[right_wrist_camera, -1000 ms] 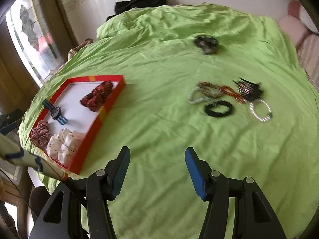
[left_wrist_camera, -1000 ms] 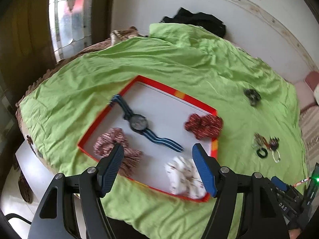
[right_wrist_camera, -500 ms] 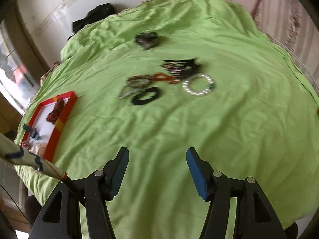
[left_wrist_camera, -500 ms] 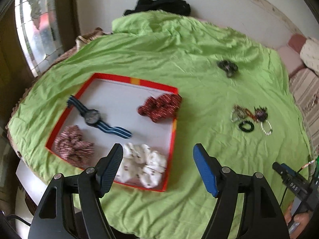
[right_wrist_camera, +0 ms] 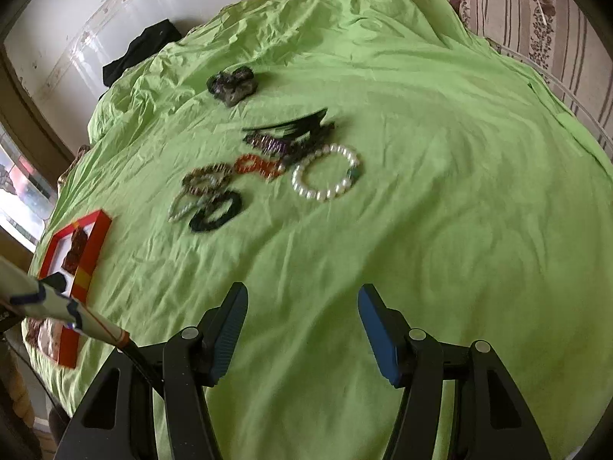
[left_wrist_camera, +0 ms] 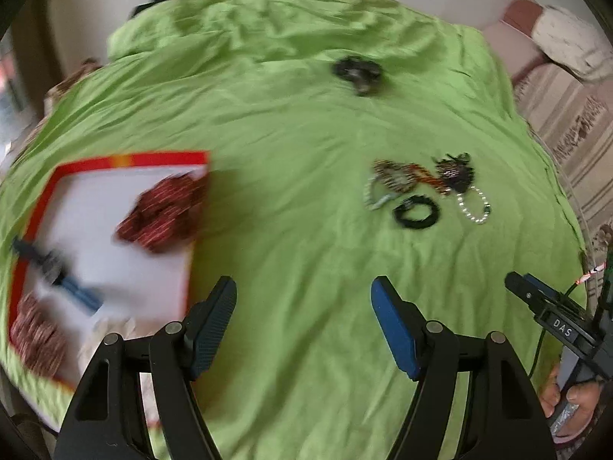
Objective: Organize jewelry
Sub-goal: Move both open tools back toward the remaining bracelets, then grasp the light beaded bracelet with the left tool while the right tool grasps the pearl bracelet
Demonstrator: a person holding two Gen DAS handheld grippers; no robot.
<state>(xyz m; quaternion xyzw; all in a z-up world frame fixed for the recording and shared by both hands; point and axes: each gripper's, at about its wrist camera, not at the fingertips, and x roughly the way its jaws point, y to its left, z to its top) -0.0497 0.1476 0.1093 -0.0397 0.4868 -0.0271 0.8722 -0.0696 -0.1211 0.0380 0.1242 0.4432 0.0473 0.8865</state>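
Observation:
A red-rimmed white tray [left_wrist_camera: 126, 160] lies at the left on the green sheet and holds a dark red scrunchie [left_wrist_camera: 163, 212], a blue-strapped watch [left_wrist_camera: 57, 272] and other scrunchies. A cluster of bracelets [right_wrist_camera: 264, 168] lies ahead of my right gripper [right_wrist_camera: 302, 299]: a pearl bracelet [right_wrist_camera: 325, 172], a black hair tie [right_wrist_camera: 216, 212] and beaded bands. A dark scrunchie [right_wrist_camera: 231, 84] lies farther back. The cluster also shows in the left wrist view [left_wrist_camera: 425, 188]. My left gripper [left_wrist_camera: 304, 287] is open and empty over the sheet, right of the tray. My right gripper is open and empty.
The green sheet [right_wrist_camera: 440, 153] covers a bed. A black garment [right_wrist_camera: 141, 51] lies at the far edge by the white wall. A striped mattress [right_wrist_camera: 536, 11] shows at the right. A window [right_wrist_camera: 19, 191] is at the left.
Both grippers have swung right. The tray has slid to the left of both views and the bracelet cluster now sits nearer the middle. Both grippers stay open.

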